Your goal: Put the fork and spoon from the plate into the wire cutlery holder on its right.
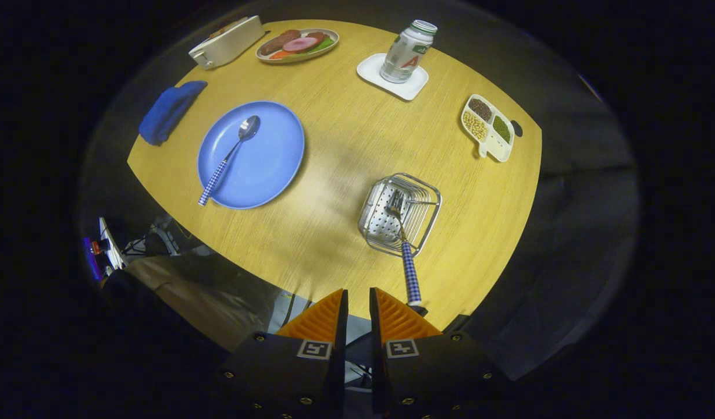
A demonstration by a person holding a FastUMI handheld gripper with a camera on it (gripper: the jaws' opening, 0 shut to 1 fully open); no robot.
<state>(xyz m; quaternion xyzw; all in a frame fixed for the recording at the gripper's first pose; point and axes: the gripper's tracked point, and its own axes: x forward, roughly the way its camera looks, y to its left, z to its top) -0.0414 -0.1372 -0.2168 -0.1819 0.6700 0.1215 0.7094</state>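
Observation:
The blue plate [273,160] lies on the round wooden table [345,139], far ahead and to the left of the fingers. On it rests the spoon [232,156], bowl pointing away, its blue checked handle reaching over the near rim. To the plate's right stands the wire cutlery holder [422,198]. The fork [405,256] leans in it, tines down inside and checked handle sticking out toward me. My gripper [358,292] hovers high over the table's near edge, fingers almost together with nothing between them. The fork's handle end sits just right of the right finger, apart from it.
A folded blue cloth [170,110] lies left of the plate. Beyond are a white box [226,42], a plate of food [298,44], a bottle [406,52] on a white coaster, and a divided dish of beans [488,128] at the right.

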